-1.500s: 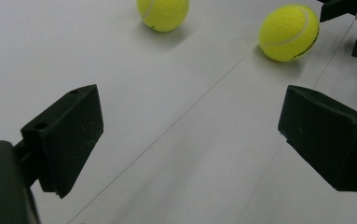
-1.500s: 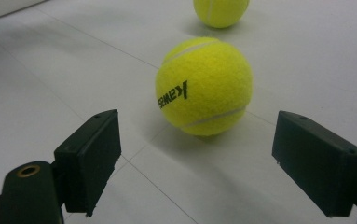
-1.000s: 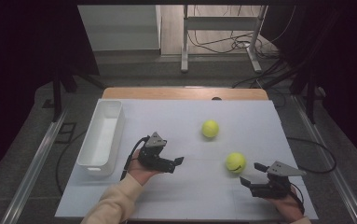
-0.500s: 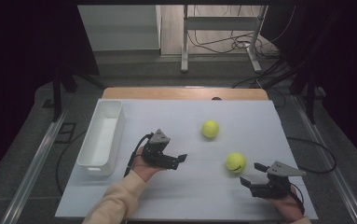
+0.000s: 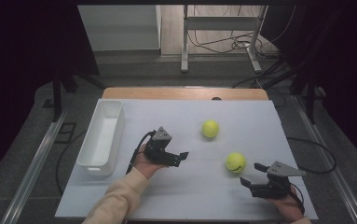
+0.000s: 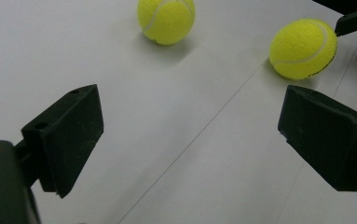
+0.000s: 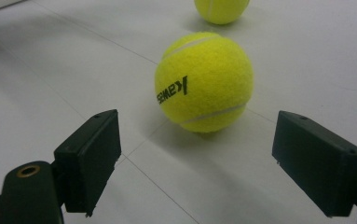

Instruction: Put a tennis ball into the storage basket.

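While both balls lie loose, nothing is gathered yet.
Right tongs [image 5: 253, 173] spread just short of nearer ball [image 7: 204, 81]; left tongs [image 5: 181, 157] spread, farther ball [image 5: 210, 129] ahead.

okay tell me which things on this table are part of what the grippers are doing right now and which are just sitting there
In the job:
near tennis ball, lined up between the open jaws of the right gripper
far tennis ball, ahead of the open left gripper

Just lying about:
white bin at the table's left, untouched
cables on the floor beyond the table
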`<state>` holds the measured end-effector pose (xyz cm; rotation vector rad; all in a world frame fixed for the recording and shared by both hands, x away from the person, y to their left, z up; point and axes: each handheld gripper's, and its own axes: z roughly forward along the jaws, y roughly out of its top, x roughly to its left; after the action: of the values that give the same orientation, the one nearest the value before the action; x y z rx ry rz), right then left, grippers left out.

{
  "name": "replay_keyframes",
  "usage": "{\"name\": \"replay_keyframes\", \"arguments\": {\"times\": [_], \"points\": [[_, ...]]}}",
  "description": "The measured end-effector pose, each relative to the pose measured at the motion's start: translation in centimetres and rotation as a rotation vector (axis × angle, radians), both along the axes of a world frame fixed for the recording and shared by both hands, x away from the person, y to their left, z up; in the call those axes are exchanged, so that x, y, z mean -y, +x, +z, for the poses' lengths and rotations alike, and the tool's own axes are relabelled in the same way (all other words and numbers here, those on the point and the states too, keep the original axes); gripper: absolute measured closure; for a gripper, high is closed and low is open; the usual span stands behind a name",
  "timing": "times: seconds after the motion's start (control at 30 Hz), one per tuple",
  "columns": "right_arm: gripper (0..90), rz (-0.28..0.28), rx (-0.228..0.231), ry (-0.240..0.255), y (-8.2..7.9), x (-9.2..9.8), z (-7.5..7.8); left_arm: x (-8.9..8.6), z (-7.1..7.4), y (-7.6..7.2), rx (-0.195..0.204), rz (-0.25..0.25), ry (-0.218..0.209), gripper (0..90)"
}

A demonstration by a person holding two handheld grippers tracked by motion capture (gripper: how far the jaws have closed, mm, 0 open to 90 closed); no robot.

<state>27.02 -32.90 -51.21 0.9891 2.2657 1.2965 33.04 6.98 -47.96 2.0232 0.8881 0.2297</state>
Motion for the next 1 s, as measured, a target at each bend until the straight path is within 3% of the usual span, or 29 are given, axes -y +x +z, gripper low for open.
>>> {"name": "replay_keyframes", "arguments": {"times": [0.73, 0.87, 1.0], "points": [[15.9, -0.005, -0.002, 0.000, 0.0, 0.0, 0.0, 2.7, 1.1, 1.9, 0.014, -0.029, 0.015, 7.4], [15.9, -0.004, -0.003, 0.000, 0.0, 0.0, 0.0, 3.0, 1.1, 2.5, -0.009, -0.029, -0.016, 7.7], [15.9, -0.004, -0.003, 0.000, 0.0, 0.0, 0.0, 3.1, 1.1, 2.8, -0.013, -0.028, -0.007, 7.6]]}}
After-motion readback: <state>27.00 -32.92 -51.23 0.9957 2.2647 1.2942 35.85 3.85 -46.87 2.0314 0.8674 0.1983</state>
